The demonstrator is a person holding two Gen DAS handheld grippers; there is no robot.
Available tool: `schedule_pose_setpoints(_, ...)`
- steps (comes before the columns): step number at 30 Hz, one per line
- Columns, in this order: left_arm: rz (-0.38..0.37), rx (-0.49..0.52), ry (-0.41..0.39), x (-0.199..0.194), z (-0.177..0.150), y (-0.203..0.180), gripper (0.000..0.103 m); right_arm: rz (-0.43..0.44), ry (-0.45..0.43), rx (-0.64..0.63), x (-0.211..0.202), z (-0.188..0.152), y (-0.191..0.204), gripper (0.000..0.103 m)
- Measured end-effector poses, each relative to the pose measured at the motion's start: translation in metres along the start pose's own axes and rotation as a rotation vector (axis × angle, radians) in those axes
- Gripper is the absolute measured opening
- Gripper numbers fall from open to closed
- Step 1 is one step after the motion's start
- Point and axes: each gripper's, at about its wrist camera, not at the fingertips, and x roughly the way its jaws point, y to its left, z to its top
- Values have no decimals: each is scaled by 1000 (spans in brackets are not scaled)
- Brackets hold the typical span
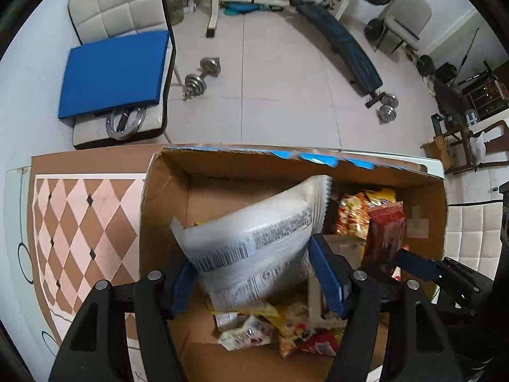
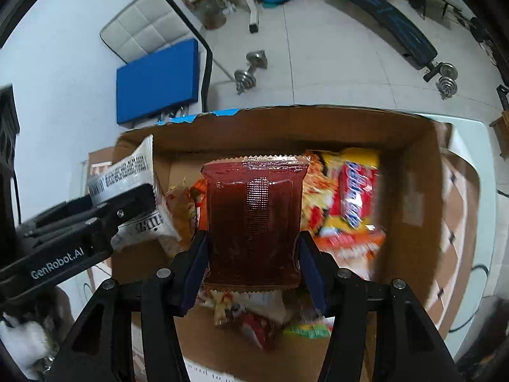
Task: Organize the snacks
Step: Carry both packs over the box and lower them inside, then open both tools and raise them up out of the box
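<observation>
An open cardboard box (image 1: 165,210) holds several loose snack packets (image 1: 296,328). My left gripper (image 1: 254,273) is shut on a large white snack bag (image 1: 254,238) with black print, held over the box's left part. My right gripper (image 2: 253,264) is shut on a dark red packet (image 2: 254,219), held upright over the box (image 2: 413,197). The red packet (image 1: 383,238) and right gripper (image 1: 423,265) show at the right of the left wrist view. The white bag (image 2: 133,178) and left gripper (image 2: 95,222) show at the left of the right wrist view. A yellow and red packet (image 2: 353,191) lies inside.
The box stands on a table with a checked brown and pink mat (image 1: 79,238). Beyond the table are a white padded chair with a blue cushion (image 1: 114,73), dumbbells (image 1: 202,78) on the tiled floor and a dark sit-up bench (image 1: 343,47).
</observation>
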Motion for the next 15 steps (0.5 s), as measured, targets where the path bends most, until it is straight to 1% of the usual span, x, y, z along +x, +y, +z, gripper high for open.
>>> schedule_pose_setpoints(4, -9, -10, 45, 12, 7, 8, 65, 2, 18, 12, 20, 18, 1, 59)
schedule_pose_setpoints(7, -44, -47, 64, 17, 9, 15, 65, 11, 37, 28, 30, 26, -2, 60)
schedule_pose_setpoints(8, -51, -60, 72, 18, 8, 17, 68, 9, 46, 29, 32, 28, -2, 61)
schedule_pose_setpoints(9, -52, -68, 82, 20, 8, 19, 77, 2, 57, 34, 34, 29, -3, 65)
schedule_pose_setpoints(10, -48, -69, 87, 22, 7, 21, 82, -9, 60, 37, 35, 29, -4, 71)
schedule_pose_setpoints(11, -46, -68, 85, 22, 6, 21, 92, -31, 62, 34, 36, 29, -4, 87)
schedule_pose_setpoints(12, -41, -64, 80, 22, 5, 21, 94, -46, 58, 28, 36, 28, -4, 91)
schedule_pose_setpoints(15, -38, -57, 73, 20, 2, 21, 95, -47, 61, 37, 37, 25, -6, 91)
